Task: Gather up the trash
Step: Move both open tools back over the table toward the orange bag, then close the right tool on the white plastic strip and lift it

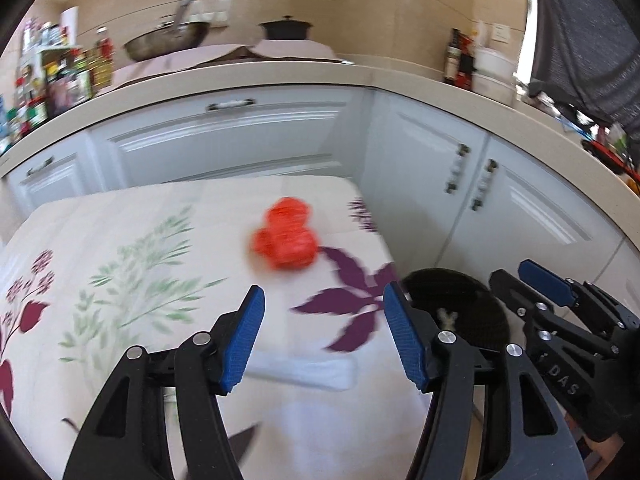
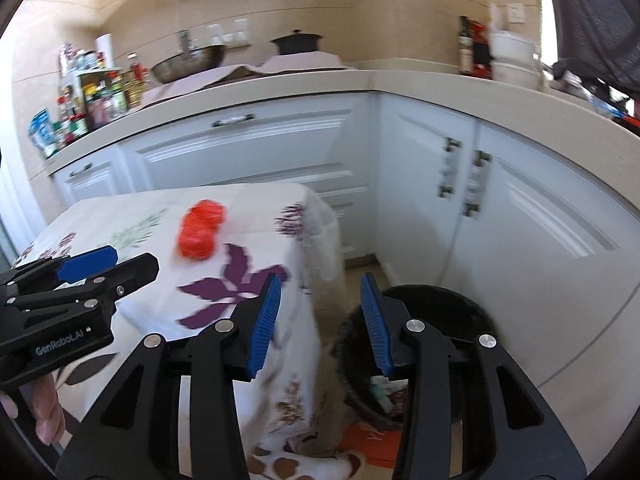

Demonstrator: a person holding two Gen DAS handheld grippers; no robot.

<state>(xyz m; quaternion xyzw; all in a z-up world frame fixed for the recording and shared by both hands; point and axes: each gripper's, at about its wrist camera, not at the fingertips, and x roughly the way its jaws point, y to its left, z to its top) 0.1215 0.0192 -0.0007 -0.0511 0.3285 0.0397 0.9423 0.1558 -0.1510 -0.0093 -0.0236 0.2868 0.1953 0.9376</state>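
A crumpled red piece of trash (image 1: 285, 239) (image 2: 201, 229) lies on the table's floral cloth (image 1: 120, 240), toward its far right part. A flat white wrapper (image 1: 304, 370) lies on the cloth just under my left gripper (image 1: 324, 288), which is open with nothing between its pads. Beside the table on the floor stands a black bin (image 1: 456, 312) (image 2: 440, 292) with scraps inside. My right gripper (image 2: 321, 279) hovers open over the table's corner and the bin, holding nothing. Each gripper shows in the other's view: the right gripper (image 1: 528, 280), the left gripper (image 2: 116, 266).
White cabinets (image 2: 256, 148) and a beige counter (image 1: 240, 80) wrap around behind the table. On the counter stand a wok (image 1: 166, 42), a black pot (image 1: 285, 28) and several bottles (image 1: 60, 80). A hand (image 2: 44, 412) holds the left gripper. Something orange (image 2: 368, 440) lies on the floor.
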